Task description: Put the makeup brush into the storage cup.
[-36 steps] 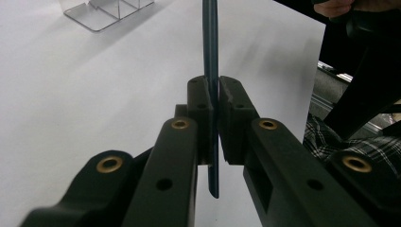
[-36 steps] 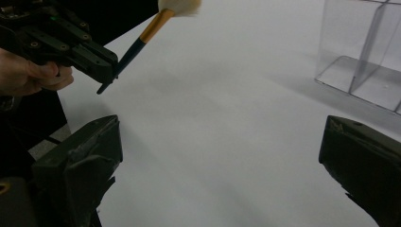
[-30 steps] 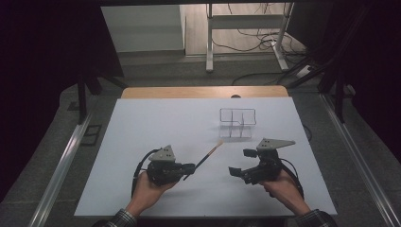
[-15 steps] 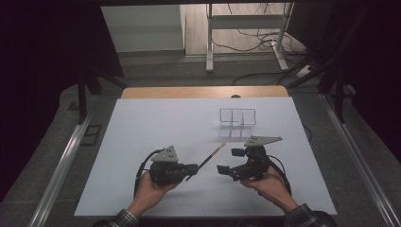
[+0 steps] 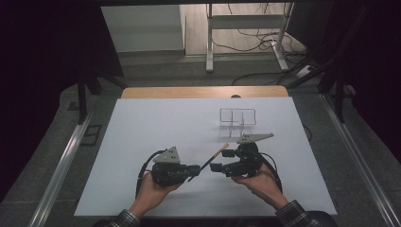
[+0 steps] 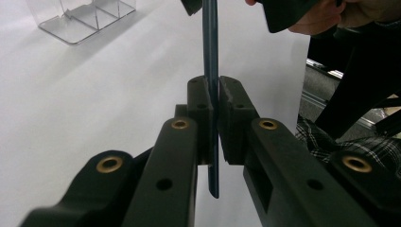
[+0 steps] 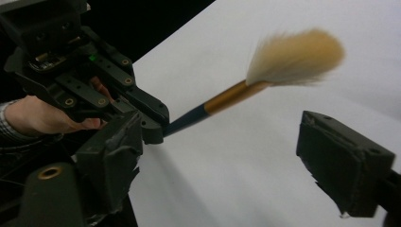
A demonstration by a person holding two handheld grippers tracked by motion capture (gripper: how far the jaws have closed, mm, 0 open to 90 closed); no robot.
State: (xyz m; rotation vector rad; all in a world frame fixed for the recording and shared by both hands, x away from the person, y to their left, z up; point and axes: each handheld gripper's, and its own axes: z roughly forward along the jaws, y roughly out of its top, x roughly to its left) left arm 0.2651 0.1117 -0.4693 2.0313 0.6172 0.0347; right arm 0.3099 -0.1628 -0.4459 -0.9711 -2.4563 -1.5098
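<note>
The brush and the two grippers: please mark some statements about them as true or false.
1. The left gripper is shut on the brush handle. True.
2. The right gripper clamps the bristles. False: its jaws stand apart around the brush without touching it.
3. The clear box stands on the table beyond the grippers. True.
4. The brush stands inside the clear box. False: it is held above the table, outside the box.

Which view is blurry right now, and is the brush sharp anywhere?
Right gripper view: bristles smeared, soft. Left gripper view: brush handle sharp, clamped in the left claw. High view: dim, dark surround, brush small against the white table.
</note>
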